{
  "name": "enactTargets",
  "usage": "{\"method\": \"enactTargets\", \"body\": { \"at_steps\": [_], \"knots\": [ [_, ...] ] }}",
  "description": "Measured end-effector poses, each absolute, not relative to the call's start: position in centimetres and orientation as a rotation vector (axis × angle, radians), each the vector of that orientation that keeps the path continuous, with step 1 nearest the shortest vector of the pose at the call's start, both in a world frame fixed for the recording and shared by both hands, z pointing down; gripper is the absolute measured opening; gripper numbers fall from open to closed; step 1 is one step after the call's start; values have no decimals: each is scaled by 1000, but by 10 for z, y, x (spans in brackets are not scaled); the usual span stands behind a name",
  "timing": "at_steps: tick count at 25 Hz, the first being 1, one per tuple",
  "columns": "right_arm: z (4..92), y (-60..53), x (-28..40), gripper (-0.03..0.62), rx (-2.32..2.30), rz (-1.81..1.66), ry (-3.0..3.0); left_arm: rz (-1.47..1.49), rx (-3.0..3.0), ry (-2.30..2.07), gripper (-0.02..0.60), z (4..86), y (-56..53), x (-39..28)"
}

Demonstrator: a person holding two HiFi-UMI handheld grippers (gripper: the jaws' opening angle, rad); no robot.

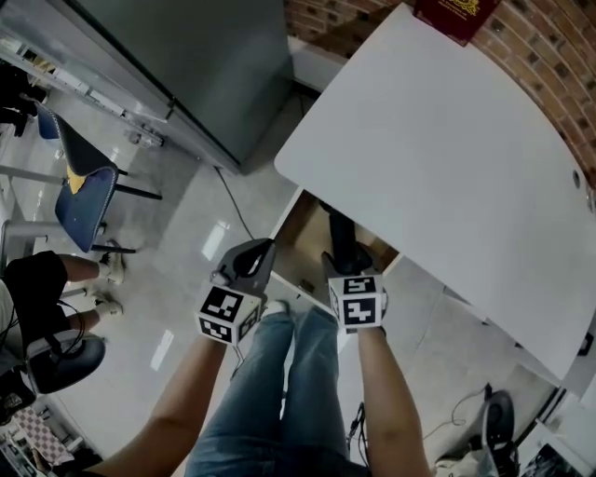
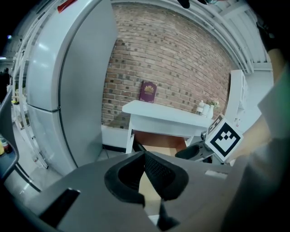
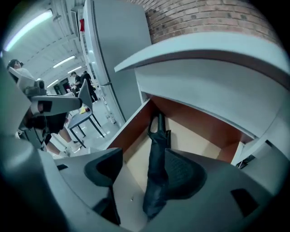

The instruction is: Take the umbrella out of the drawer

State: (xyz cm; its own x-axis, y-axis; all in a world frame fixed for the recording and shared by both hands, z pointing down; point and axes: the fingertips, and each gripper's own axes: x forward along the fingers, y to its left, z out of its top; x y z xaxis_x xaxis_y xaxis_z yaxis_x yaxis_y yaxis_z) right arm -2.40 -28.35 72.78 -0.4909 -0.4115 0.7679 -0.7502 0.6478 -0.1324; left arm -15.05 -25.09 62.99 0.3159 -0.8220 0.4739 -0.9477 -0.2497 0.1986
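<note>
The black folded umbrella (image 3: 156, 167) lies lengthwise in the open wooden drawer (image 3: 131, 131) under the white table. In the head view the umbrella (image 1: 343, 235) shows as a dark shape in the drawer (image 1: 296, 228). My right gripper (image 3: 145, 174) hangs just above the drawer, open, its jaws wide on either side of the umbrella and not pressing it. From the head view, the right gripper (image 1: 341, 263) is over the drawer's front. My left gripper (image 1: 256, 253) is beside the drawer's left front corner, shut and empty. Its tips (image 2: 146, 156) meet in its own view, which also shows the right gripper (image 2: 195, 152).
The white table (image 1: 438, 149) stands against a brick wall with a dark red book (image 1: 456, 14) on it. A tall grey cabinet (image 1: 205, 65) stands to the left. A blue chair (image 1: 84, 200) and a seated person's legs (image 1: 56, 279) are further left. Cables lie on the floor.
</note>
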Motion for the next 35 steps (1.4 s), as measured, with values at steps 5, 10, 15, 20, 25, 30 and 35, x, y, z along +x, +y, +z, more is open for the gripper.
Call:
{"method": "enactTargets", "body": {
  "at_steps": [5,10,15,20,25,30,35],
  "knots": [
    [783,-299,-10,282,957,589,-1992,404,2127,-1534,-2,663,-248,-146],
    [825,-301,-3,296,962,585,-1874,404,2098,-1543,-2,687,-246,-153],
    [856,-300,3,301,957,557,-1771,402,2076,-1552,-2,698,-239,-159],
    [872,-311,5,290,1003,498,-1706,381,2058,-1556,-2,704,-229,-165],
    [884,-316,5,285,1031,489,-1673,386,2062,-1564,-2,705,-219,-169],
    [886,-314,3,267,1048,478,-1661,388,2027,-1585,-2,707,-205,-181],
    [875,-308,4,241,1026,508,-1608,379,2022,-1598,-2,702,-199,-188]
  ]
}}
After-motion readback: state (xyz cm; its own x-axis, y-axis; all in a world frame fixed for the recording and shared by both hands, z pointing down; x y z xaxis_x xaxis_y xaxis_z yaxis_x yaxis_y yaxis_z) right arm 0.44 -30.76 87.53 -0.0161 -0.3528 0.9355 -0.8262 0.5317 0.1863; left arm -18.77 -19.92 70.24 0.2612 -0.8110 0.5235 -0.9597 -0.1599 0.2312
